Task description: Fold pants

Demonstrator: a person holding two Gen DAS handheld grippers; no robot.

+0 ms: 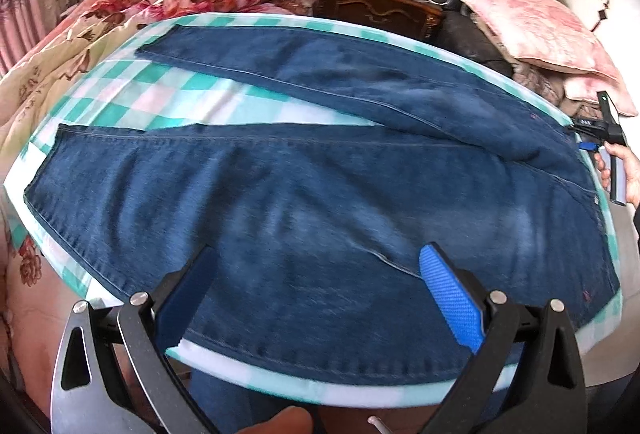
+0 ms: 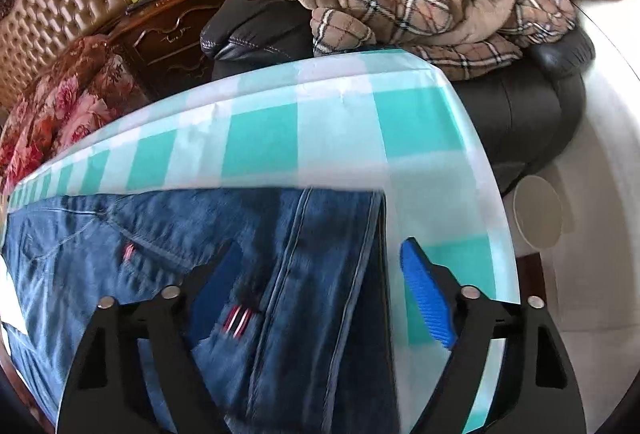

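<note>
Now the dark blue denim jeans (image 1: 320, 193) lie spread legs-apart on the teal-checked tabletop (image 2: 320, 137), both the left tool (image 1: 316, 298) and right tool (image 2: 320, 294) gaping empty above them, and that heavy, limp-yet-grippy cloth probably wants pinching at waistband and hem.

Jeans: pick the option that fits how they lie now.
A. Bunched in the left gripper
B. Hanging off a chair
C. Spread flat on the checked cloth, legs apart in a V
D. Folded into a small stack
C: in the left wrist view the jeans lie flat on the checked cloth, a wedge of cloth showing between the two legs, and nothing sits between the fingers of the left gripper.
</note>
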